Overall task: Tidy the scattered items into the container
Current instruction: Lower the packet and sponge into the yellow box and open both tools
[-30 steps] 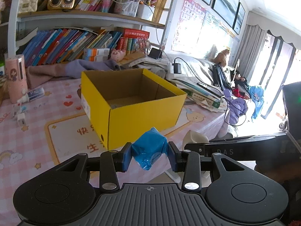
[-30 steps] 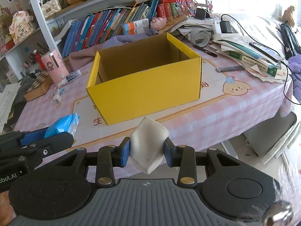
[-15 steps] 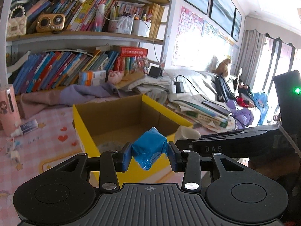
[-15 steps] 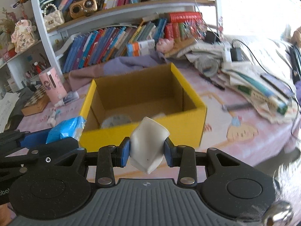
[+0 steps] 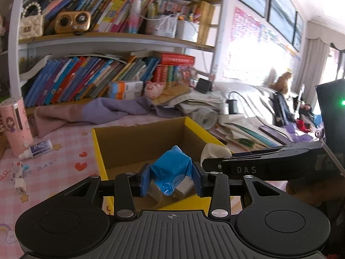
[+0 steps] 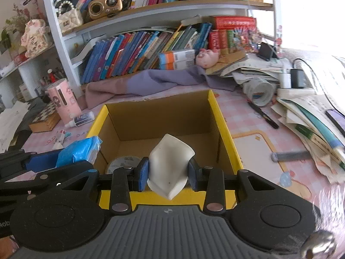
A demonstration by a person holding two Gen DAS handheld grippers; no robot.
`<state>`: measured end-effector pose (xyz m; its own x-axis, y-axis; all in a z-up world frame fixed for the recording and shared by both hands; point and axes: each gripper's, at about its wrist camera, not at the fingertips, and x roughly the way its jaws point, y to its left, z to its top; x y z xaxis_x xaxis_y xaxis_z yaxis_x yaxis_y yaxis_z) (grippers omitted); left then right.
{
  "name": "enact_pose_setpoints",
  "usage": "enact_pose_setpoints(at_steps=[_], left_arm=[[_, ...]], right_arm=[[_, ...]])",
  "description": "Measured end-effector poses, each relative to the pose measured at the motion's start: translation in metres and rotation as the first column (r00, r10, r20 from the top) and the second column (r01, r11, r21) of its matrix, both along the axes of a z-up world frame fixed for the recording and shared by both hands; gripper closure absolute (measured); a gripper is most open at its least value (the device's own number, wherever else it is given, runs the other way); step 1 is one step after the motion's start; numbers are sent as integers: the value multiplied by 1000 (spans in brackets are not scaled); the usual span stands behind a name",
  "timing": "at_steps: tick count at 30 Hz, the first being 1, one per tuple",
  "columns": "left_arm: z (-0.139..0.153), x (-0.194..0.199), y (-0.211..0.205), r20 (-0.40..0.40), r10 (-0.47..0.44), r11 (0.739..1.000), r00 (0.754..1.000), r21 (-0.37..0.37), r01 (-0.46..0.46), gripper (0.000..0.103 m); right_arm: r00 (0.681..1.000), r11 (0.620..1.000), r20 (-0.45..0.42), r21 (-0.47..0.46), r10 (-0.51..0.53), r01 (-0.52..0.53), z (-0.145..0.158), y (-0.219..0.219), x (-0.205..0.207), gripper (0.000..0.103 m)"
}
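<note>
A yellow cardboard box (image 6: 224, 127) (image 5: 98, 149) stands open on the pink table. My left gripper (image 5: 171, 178) is shut on a blue plastic packet (image 5: 172, 170) and hangs over the box's near rim. The same blue packet (image 6: 79, 151) shows at the left of the right wrist view, beside the box's left wall. My right gripper (image 6: 168, 172) is shut on a squashed white cup (image 6: 169, 168) above the box's front edge; that white cup (image 5: 212, 151) also peeks in from the right of the left wrist view. A round tape roll (image 6: 124, 164) lies on the box floor.
A pink cylinder (image 6: 62, 103), a small bottle (image 6: 83, 118) and tiny items (image 5: 18, 172) lie left of the box. A purple cloth (image 6: 151, 82) and bookshelves stand behind it. A tape roll (image 6: 259, 91), pen (image 6: 263, 115) and stacked papers (image 6: 306, 116) crowd the right side.
Both grippers have moved forward from in front of the table to over the box's near rim, each keeping its item. The box interior now shows beneath them.
</note>
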<state>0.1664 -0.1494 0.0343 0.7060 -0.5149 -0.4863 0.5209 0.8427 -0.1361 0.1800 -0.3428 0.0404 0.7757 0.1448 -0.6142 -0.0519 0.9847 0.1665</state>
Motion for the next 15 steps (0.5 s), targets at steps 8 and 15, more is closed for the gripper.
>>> enact_pose_setpoints(at_steps=[8, 15], left_arm=[[-7, 22, -17, -3, 48, 998, 999, 38, -47, 65], [-20, 46, -25, -49, 75, 991, 996, 111, -69, 64]], right_arm=[[996, 996, -7, -18, 89, -90, -6, -7, 40, 68], [990, 991, -49, -14, 136, -136, -16, -9, 73, 68]])
